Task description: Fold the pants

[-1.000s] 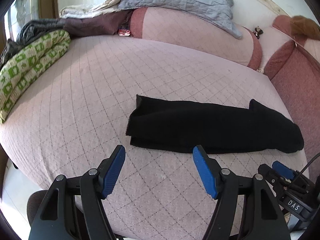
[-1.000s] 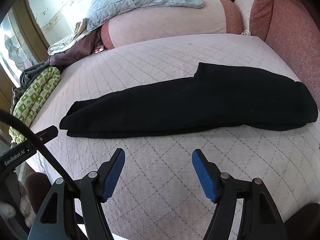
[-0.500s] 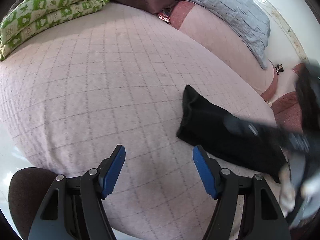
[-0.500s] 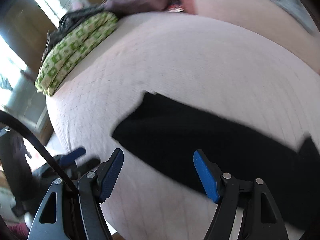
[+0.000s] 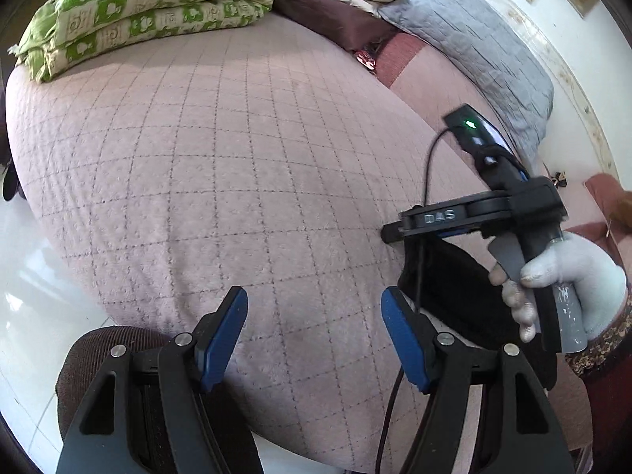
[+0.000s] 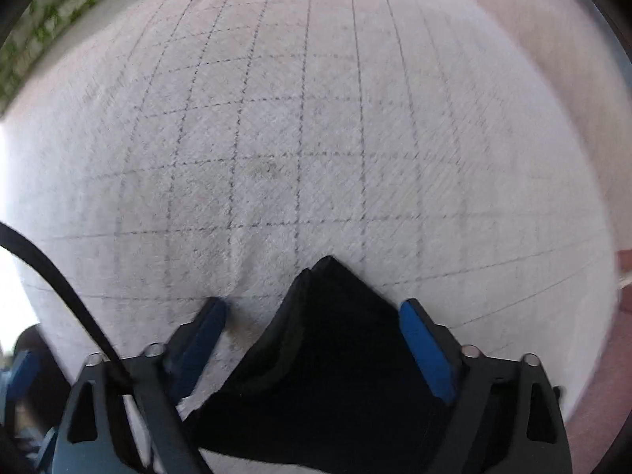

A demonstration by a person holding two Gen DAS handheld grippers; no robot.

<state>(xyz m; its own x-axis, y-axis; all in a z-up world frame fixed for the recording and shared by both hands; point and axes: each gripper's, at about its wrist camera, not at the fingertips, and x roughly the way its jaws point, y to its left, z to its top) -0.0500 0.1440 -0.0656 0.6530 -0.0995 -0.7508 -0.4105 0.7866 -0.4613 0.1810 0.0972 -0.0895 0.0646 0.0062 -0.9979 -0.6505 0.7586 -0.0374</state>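
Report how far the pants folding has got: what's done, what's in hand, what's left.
Done: the black pants lie on the pink quilted bed as a long doubled strip, legs seemingly together. In hand: the right gripper is over one end of the pants, jaws opening with cloth between them but not pinched; the left gripper is open over bare quilt. Left: grasp the end and fold the strip across its length.

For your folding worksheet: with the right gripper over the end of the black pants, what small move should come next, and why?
Probably lower the right gripper and close on the black pants: its jaws are opening, astride the pants' corner on the quilted bedspread, pads apparently not yet pressing.
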